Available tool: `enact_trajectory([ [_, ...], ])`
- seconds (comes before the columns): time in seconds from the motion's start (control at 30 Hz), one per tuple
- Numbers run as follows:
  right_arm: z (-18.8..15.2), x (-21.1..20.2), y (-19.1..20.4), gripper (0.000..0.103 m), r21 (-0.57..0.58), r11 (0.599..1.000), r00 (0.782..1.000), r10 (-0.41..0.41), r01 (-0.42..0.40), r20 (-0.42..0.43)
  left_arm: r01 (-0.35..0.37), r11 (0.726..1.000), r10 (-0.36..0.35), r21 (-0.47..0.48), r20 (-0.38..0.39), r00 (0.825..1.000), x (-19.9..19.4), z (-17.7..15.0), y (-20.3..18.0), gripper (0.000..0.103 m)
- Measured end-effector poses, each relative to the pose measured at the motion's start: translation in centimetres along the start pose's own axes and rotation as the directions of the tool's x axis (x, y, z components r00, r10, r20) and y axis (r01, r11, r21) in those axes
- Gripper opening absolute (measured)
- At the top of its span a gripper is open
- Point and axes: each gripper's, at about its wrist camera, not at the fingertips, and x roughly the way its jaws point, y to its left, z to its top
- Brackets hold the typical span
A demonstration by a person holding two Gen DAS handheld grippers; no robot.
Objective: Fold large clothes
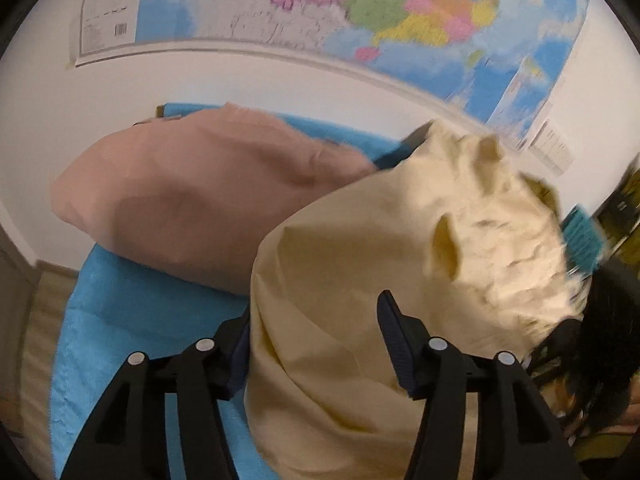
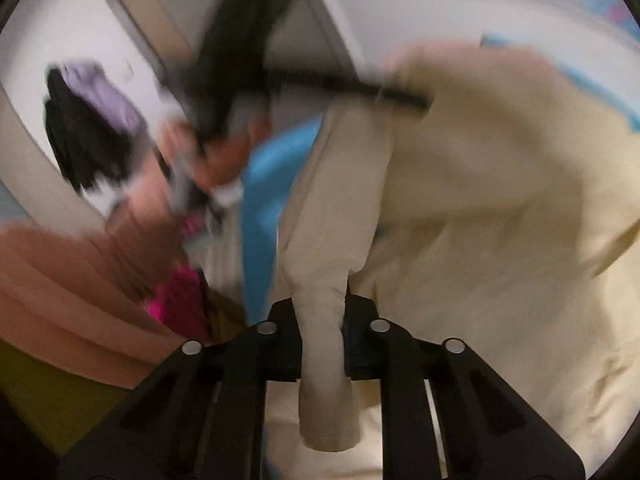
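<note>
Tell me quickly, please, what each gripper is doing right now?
Left gripper: open, with the cream garment lying between its fingers but not pinched.
Right gripper: closed on a bunched fold of the cream garment.

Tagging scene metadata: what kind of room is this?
Probably a room in a home, not a lab: a big coloured wall map hangs above a blue-covered surface holding a pink garment and a cream garment, and dark and purple clothes hang by the wall.
</note>
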Motion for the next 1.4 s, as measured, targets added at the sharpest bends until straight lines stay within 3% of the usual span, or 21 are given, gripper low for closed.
enact_trajectory([
  [0.07,1.3,-4.4,-0.4,0.011,0.006,1.0,0.995,-0.023,0.022,0.093,0.096,0.995,-0.094,-0.021,0.088,0.992,-2.3,0.9,0.0,0.06],
  [0.13,2.1,-10.3,-1.2,0.01,0.032,0.996,0.977,-0.083,0.079,0.196,0.16,0.987,-0.155,-0.015,0.173,0.973,-4.5,1.5,-0.5,0.066],
  [0.23,2.0,-17.0,-2.6,0.01,0.093,0.979,0.936,-0.202,0.182,0.288,0.161,0.987,-0.162,0.025,0.241,0.957,-6.1,2.3,-1.9,0.069],
  [0.3,1.0,-21.2,-4.4,0.01,0.166,0.958,0.902,-0.279,0.235,0.329,0.177,0.982,-0.187,0.061,0.246,0.951,-5.9,2.5,-3.1,0.073],
  [0.37,-1.0,-24.5,-6.1,0.01,0.25,0.915,0.857,-0.388,0.315,0.34,0.157,0.983,-0.174,0.095,0.205,0.963,-4.0,2.4,-4.9,0.073],
  [0.43,-3.4,-26.6,-8.4,0.01,0.327,0.881,0.837,-0.444,0.342,0.321,0.151,0.981,-0.168,0.12,0.15,0.974,-1.8,2.5,-6.1,0.073],
  [0.47,-5.2,-27.6,-10.1,0.01,0.392,0.845,0.821,-0.489,0.363,0.296,0.152,0.98,-0.167,0.13,0.116,0.979,-0.5,2.4,-6.9,0.073],
  [0.57,-10.3,-27.8,-14.2,0.01,0.527,0.768,0.826,-0.528,0.364,0.199,0.156,0.973,-0.159,0.172,0.006,0.987,3.8,2.0,-9.3,0.073],
  [0.67,-14.9,-25.6,-17.4,0.013,0.624,0.704,0.849,-0.514,0.339,0.119,0.098,0.974,-0.084,0.204,-0.073,0.994,7.9,1.9,-11.4,0.073],
  [0.8,-18.9,-23.7,-19.5,0.018,0.695,0.653,0.874,-0.48,0.299,0.074,0.019,0.965,0.006,0.26,-0.095,0.995,10.6,2.5,-12.9,0.073],
  [0.93,-20.7,-23.6,-17.8,0.018,0.692,0.668,0.878,-0.467,0.273,0.104,-0.01,0.958,0.032,0.285,-0.072,0.997,11.4,4.1,-13.4,0.076],
  [1.03,-20.8,-24.7,-16.5,0.018,0.675,0.682,0.862,-0.489,0.283,0.133,-0.001,0.964,0.025,0.267,-0.09,0.996,13.3,6.3,-13.1,0.076],
  [1.1,-19.9,-24.5,-16.4,0.018,0.672,0.685,0.859,-0.493,0.283,0.14,0.003,0.965,0.023,0.262,-0.094,0.995,14.4,7.5,-12.9,0.059],
  [1.17,-19.8,-24.0,-16.6,0.018,0.669,0.684,0.858,-0.496,0.291,0.134,0.007,0.971,0.019,0.238,-0.104,0.994,15.3,8.5,-12.5,0.03],
  [1.27,-20.3,-23.2,-17.3,0.018,0.673,0.683,0.869,-0.479,0.282,0.122,0.014,0.978,0.007,0.21,-0.101,0.995,16.0,9.9,-12.1,0.019],
  [1.37,-20.6,-22.6,-17.9,0.018,0.681,0.669,0.872,-0.481,0.297,0.093,0.007,0.959,0.011,0.285,-0.064,0.998,15.9,9.8,-13.9,0.021],
  [1.4,-20.9,-22.4,-18.1,0.018,0.687,0.666,0.874,-0.476,0.29,0.093,0.031,0.951,-0.016,0.309,-0.048,0.999,15.5,9.6,-14.2,0.035],
])
